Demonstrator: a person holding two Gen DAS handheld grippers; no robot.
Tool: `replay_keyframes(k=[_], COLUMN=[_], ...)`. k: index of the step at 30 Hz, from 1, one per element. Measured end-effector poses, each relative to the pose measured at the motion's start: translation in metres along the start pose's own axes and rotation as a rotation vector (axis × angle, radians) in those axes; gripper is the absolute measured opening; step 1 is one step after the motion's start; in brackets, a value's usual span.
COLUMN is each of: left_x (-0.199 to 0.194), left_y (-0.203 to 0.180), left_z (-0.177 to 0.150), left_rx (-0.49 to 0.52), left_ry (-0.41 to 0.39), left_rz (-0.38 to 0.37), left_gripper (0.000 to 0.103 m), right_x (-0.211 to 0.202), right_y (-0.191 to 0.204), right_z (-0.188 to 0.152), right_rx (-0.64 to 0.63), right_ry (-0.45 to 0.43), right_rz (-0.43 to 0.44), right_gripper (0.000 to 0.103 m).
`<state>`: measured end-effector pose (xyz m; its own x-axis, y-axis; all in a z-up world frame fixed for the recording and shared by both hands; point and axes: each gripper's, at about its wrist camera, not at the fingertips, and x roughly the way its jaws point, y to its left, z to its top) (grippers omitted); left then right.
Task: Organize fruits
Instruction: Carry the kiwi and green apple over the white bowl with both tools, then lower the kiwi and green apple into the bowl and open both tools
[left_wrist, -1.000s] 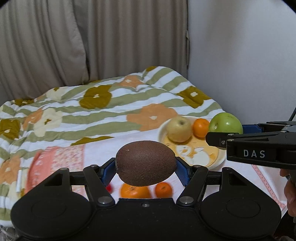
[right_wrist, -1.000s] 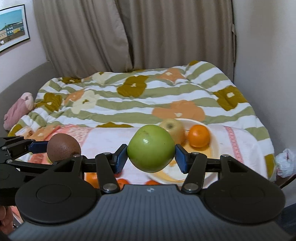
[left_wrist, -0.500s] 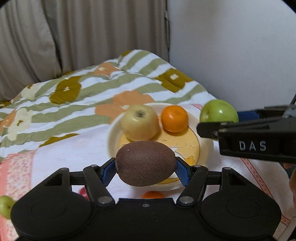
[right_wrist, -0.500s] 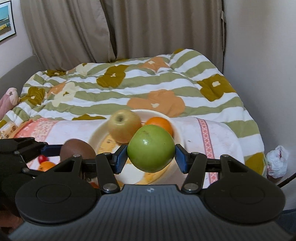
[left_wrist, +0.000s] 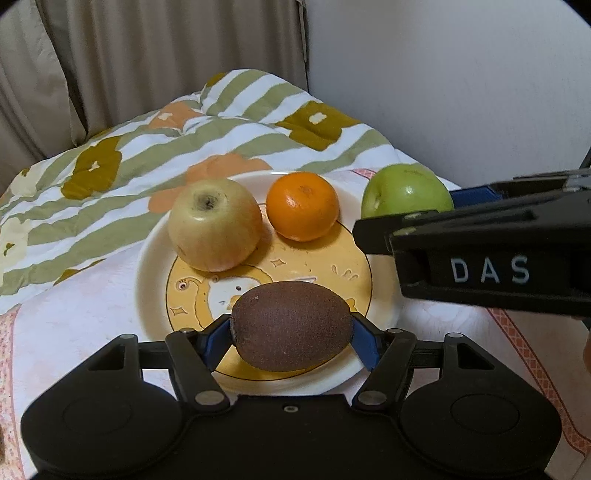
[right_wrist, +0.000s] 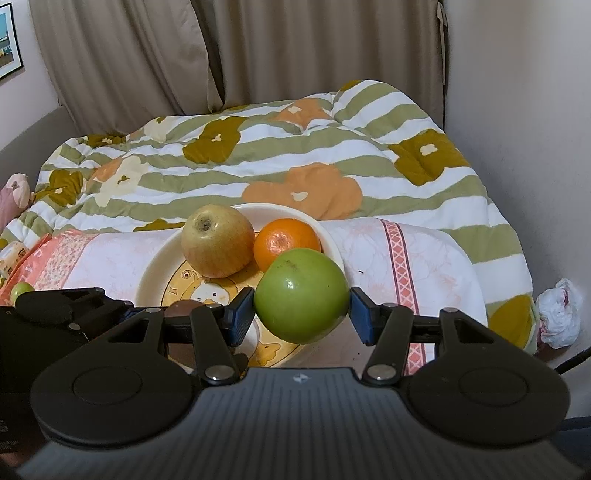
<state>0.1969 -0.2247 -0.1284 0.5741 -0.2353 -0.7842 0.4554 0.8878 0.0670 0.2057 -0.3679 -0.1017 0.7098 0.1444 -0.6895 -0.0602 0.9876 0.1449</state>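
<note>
A cream plate (left_wrist: 155, 273) with a yellow cartoon centre holds a yellow apple (left_wrist: 214, 225) and an orange (left_wrist: 303, 206) at its far side. My left gripper (left_wrist: 291, 332) is shut on a brown kiwi (left_wrist: 291, 325), low over the plate's near half. My right gripper (right_wrist: 302, 310) is shut on a green apple (right_wrist: 301, 295), which hangs over the plate's (right_wrist: 147, 273) right side, just in front of the orange (right_wrist: 286, 240). In the left wrist view the green apple (left_wrist: 406, 192) shows at the right, beyond the plate's rim.
The plate stands on a pink-patterned cloth (left_wrist: 74, 314). A striped flowered quilt (right_wrist: 295, 155) lies behind it, with curtains and a wall beyond. A small green fruit (right_wrist: 20, 291) lies at the far left, a white plastic bag (right_wrist: 557, 314) at the right.
Both grippers have come down and closer to the plate, each still holding its fruit. The kiwi now hangs over the plate, and the green apple is at the plate's right side.
</note>
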Motion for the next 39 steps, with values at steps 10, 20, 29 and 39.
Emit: replay_keyframes(k=[10, 20, 29, 39], left_x=[-0.017, -0.031, -0.041, -0.048], left_y=[0.003, 0.016, 0.025, 0.032], left_z=[0.003, -0.006, -0.014, -0.018], left_rx=[-0.01, -0.03, -0.072, -0.113], left_ry=[-0.051, -0.041, -0.036, -0.04], left_rz=[0.019, 0.065, 0.073, 0.082], left_gripper=[0.094, 0.103, 0.103, 0.103], right_x=[-0.001, 0.014, 0.036, 0.026], right_y=[0.002, 0.009, 0.013, 0.023], right_z=[0.0, 0.002, -0.003, -0.006], right_rx=[-0.011, -0.052, -0.1, -0.137], right_ry=[0.002, 0.036, 0.059, -0.003], right_rz=[0.009, 0.041, 0.05, 0.03], right_gripper=[0.07, 0.07, 0.07, 0.097])
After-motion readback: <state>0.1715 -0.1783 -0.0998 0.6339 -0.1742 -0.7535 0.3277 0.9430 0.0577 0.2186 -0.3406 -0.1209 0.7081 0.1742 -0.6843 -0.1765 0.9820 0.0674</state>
